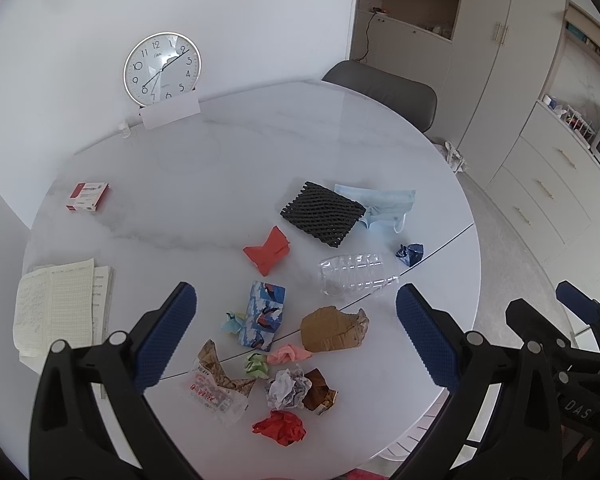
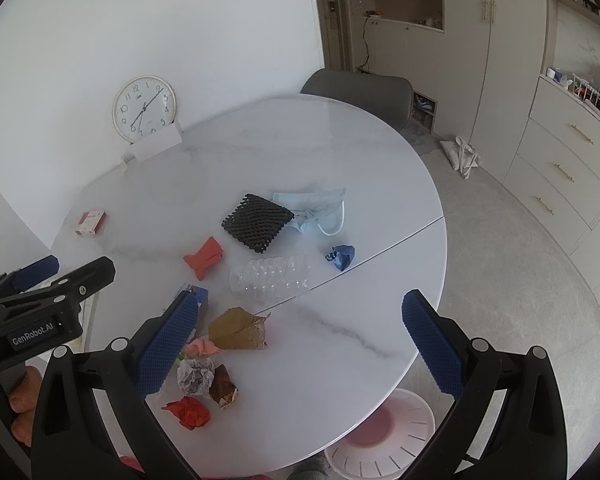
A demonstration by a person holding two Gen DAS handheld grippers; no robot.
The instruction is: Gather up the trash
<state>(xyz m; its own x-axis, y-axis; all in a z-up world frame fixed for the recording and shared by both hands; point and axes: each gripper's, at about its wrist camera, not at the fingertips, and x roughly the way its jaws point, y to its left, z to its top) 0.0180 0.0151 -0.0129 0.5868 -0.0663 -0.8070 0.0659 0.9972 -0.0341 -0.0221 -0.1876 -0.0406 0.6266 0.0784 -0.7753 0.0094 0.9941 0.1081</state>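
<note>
Trash lies scattered on a round white marble table: black foam netting, a blue face mask, a clear crushed bottle, red folded paper, brown crumpled paper, a red paper ball, a grey paper wad. My left gripper hangs open above the near trash. My right gripper is open too, holding nothing.
A wall clock leans at the table's back. A red-white box and a notebook lie at the left. A white bin stands on the floor under the near table edge. A grey chair is behind the table.
</note>
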